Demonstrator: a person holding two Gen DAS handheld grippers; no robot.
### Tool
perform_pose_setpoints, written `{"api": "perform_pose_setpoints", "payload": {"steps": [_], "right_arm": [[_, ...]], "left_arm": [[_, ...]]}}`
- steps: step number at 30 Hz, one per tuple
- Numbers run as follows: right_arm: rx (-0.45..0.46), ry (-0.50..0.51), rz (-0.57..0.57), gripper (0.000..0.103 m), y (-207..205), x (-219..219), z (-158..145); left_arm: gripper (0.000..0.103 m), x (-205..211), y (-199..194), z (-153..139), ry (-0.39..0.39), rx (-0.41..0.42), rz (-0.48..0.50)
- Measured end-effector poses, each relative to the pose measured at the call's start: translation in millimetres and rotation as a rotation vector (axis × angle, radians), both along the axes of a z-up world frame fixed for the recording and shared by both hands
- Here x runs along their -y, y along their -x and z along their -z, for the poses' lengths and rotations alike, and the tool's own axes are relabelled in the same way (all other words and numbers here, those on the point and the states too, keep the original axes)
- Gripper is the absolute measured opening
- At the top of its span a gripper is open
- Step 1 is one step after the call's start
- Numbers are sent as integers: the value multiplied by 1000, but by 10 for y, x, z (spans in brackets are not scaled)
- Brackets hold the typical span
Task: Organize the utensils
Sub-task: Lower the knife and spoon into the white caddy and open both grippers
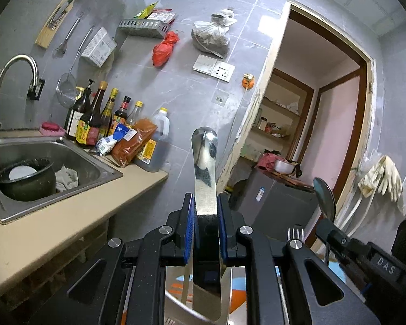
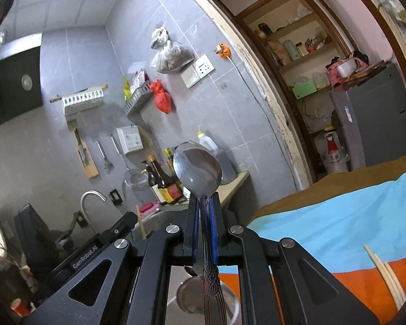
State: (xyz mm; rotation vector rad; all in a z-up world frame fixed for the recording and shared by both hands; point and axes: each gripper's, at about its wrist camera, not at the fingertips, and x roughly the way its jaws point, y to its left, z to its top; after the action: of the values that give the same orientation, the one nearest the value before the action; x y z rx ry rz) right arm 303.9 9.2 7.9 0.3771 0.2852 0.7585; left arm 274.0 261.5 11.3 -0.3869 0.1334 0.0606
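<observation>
We've got both sets of fingers clamped: left gripper (image 1: pixel 205 214) on a flat steel utensil handle (image 1: pixel 204 168), right gripper (image 2: pixel 205 211) on an ornate steel spoon (image 2: pixel 198 168), long axes pointing up-frame.

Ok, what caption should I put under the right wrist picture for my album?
Right gripper holds a metal spoon bowl-up, kitchen wall behind.

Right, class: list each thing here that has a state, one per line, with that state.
Left gripper: shut on a flat steel utensil handle, held upright.
Right gripper: shut on a spoon, bowl up.
Sink: holds a dark pot and a cloth.
Faucet: no water visible.
Chopsticks: lying on the cloth-covered table.
</observation>
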Motion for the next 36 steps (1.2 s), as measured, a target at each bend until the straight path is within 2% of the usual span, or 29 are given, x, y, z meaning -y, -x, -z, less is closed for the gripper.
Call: {"api": "perform_pose_setpoints", "payload": {"steps": [4,11,21,24,36], "right_arm": [[6,21,5,6,19,-20,46],[7,52,-10,9,58,-53,93],[-23,66,-43,9,65,-19,134],[-30,81,-57,12,87,-6,135],[-45,71,-81,21,102,106,117]], "left_arm": [[13,83,-3,58,-57,-8,0],[13,140,33,140,-95,-55,26],[15,193,96,178,-97,-100,70],[15,230,111,158,-97,-106,86],[15,322,190,104,-84,-124,66]]}}
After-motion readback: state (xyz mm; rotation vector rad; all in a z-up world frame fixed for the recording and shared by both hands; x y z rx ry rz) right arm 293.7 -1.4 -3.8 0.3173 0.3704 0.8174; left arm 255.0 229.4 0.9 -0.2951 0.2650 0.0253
